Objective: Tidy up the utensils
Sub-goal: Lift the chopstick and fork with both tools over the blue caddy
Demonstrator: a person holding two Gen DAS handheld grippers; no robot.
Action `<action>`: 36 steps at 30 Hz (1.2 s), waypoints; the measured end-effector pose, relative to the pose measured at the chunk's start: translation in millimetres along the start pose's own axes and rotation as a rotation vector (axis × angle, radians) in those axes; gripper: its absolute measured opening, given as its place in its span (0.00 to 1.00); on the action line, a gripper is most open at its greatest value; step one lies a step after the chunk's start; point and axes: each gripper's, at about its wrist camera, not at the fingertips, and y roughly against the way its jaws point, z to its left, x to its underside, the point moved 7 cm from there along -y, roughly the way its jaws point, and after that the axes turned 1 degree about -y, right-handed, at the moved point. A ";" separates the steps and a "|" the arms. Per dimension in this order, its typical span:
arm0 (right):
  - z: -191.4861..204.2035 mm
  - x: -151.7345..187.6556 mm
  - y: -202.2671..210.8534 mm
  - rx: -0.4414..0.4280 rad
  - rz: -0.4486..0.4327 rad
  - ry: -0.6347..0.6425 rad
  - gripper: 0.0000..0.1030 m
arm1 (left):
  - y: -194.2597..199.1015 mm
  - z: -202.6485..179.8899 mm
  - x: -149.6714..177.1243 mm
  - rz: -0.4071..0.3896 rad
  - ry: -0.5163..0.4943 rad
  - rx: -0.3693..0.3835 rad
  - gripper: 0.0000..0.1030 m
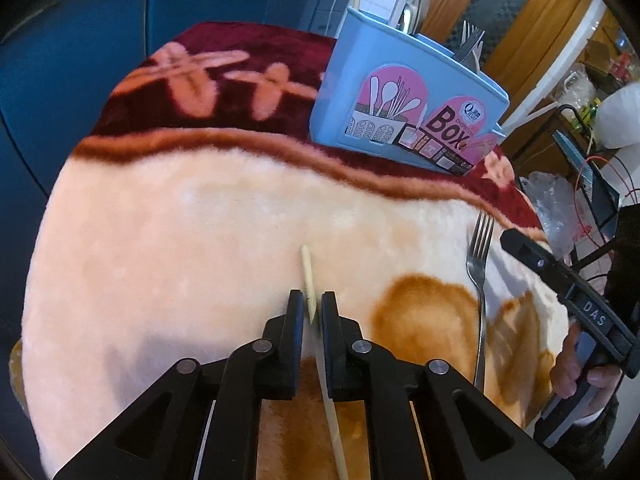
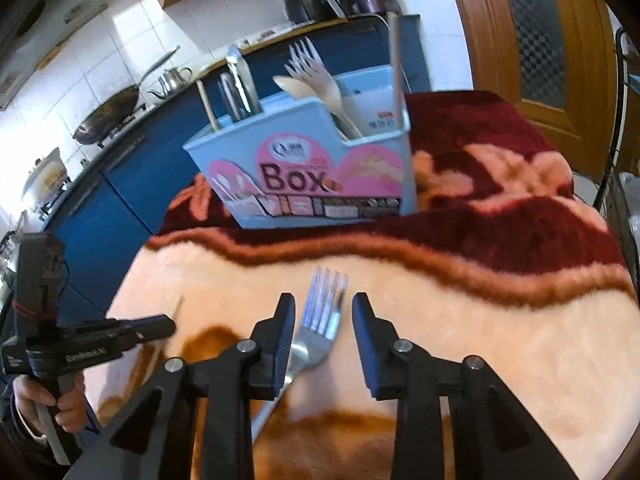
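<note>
plush blanket (image 1: 200,220), fork (image 1: 480,280), chopstick (image 1: 307,280), utensil box (image 1: 400,112)

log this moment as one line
left tongs: closing around chopstick | right tongs: open over metal fork | utensil box: upright on blanket

We are seeing bright, even daylight in both views, with dark rounded corners and lines bending hard at the edges. In the right wrist view the blue box (image 2: 316,168) and the fork (image 2: 320,320) are smearing with motion blur, and the wall tiles (image 2: 132,40) are glaring white. In the left wrist view the blanket (image 1: 200,220) is washing out pale, soft shadows lying under the fingers (image 1: 296,320)
</note>
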 end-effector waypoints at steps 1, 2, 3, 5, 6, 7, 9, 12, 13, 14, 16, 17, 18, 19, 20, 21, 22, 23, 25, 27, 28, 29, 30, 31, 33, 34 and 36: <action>-0.5 1.2 -2.4 -0.006 0.009 -0.002 0.33 | -0.2 -0.1 -0.1 0.002 0.000 0.002 0.09; -0.5 2.4 -4.8 -0.014 0.018 -0.005 0.33 | -0.4 -0.2 -0.3 0.004 0.003 0.006 0.10; -0.2 3.4 -7.7 -0.024 0.027 -0.007 0.33 | -0.5 -0.4 -0.5 0.006 0.007 0.011 0.12; -0.6 4.8 -14.9 -0.032 0.042 -0.012 0.33 | -0.1 -1.6 -0.8 0.009 0.009 0.027 0.16; -0.3 5.1 -17.3 -0.034 0.046 -0.013 0.33 | 0.0 -2.3 -1.1 0.010 0.008 0.032 0.19; -0.5 5.0 -19.9 -0.040 0.047 -0.016 0.33 | -0.1 -3.4 -1.0 0.010 0.003 0.035 0.20; -0.8 3.0 -21.3 -0.056 0.042 -0.024 0.35 | -0.6 -5.8 -0.5 0.010 -0.011 0.028 0.20; -2.1 0.8 -23.0 -0.086 0.041 -0.042 0.35 | -1.9 -7.7 -0.5 0.004 -0.034 0.021 0.20; -2.6 0.6 -23.0 -0.090 0.038 -0.045 0.28 | -1.9 -7.4 -0.9 0.001 -0.034 0.022 0.18; -2.8 0.6 -22.6 -0.095 0.037 -0.045 0.22 | -2.1 -6.6 -1.4 -0.002 -0.034 0.020 0.08; -1.3 0.1 -19.6 -0.121 0.026 -0.048 0.09 | -2.2 -5.4 -2.0 -0.006 -0.015 0.041 0.05; 0.3 -0.6 -17.3 -0.120 0.016 -0.042 0.08 | -0.8 -5.6 -2.2 -0.014 -0.005 0.056 0.05; 2.2 -2.1 -12.7 -0.111 -0.005 -0.030 0.04 | 0.8 -6.6 -2.3 -0.022 -0.003 0.063 0.05; 3.7 -3.5 -8.9 -0.108 -0.023 -0.022 0.04 | 4.9 -8.7 -3.3 -0.042 -0.005 0.073 0.04; 6.0 -5.4 -2.6 -0.108 -0.048 -0.012 0.04 | 8.9 -10.9 -4.6 -0.060 -0.007 0.081 0.04; 8.2 -7.5 3.2 -0.109 -0.069 -0.005 0.04 | 14.7 -14.1 -6.7 -0.084 -0.014 0.090 0.04; 10.3 -9.7 8.0 -0.108 -0.086 0.004 0.04 | 22.0 -17.3 -9.7 -0.114 -0.021 0.092 0.04; 13.3 -12.5 15.5 -0.099 -0.112 0.019 0.04 | 30.1 -20.6 -13.5 -0.149 -0.031 0.092 0.04; 18.7 -18.9 29.2 -0.080 -0.161 0.048 0.04 | 45.2 -26.0 -20.7 -0.214 -0.047 0.088 0.04; 24.0 -26.1 44.9 -0.063 -0.214 0.076 0.04 | 62.7 -33.1 -29.3 -0.290 -0.066 0.079 0.04; 27.0 -31.0 54.5 -0.051 -0.248 0.091 0.04 | 70.0 -36.1 -33.1 -0.322 -0.073 0.078 0.04; 29.8 -36.6 63.9 -0.043 -0.280 0.104 0.04 | 78.9 -39.8 -38.4 -0.359 -0.081 0.075 0.04; 30.2 -40.7 70.1 -0.035 -0.300 0.110 0.04 | 83.7 -42.0 -43.1 -0.380 -0.086 0.073 0.04; 31.7 -47.3 79.2 -0.022 -0.333 0.120 0.04 | 91.2 -45.9 -49.8 -0.414 -0.094 0.068 0.04; 33.5 -59.0 92.6 0.005 -0.386 0.138 0.04 | 105.1 -51.8 -64.0 -0.479 -0.108 0.058 0.04; 34.3 -66.3 100.1 0.028 -0.417 0.156 0.04 | 110.8 -53.5 -70.9 -0.506 -0.111 0.052 0.04; 35.5 -79.7 111.3 0.072 -0.464 0.184 0.04 | 121.9 -56.6 -86.7 -0.560 -0.117 0.042 0.04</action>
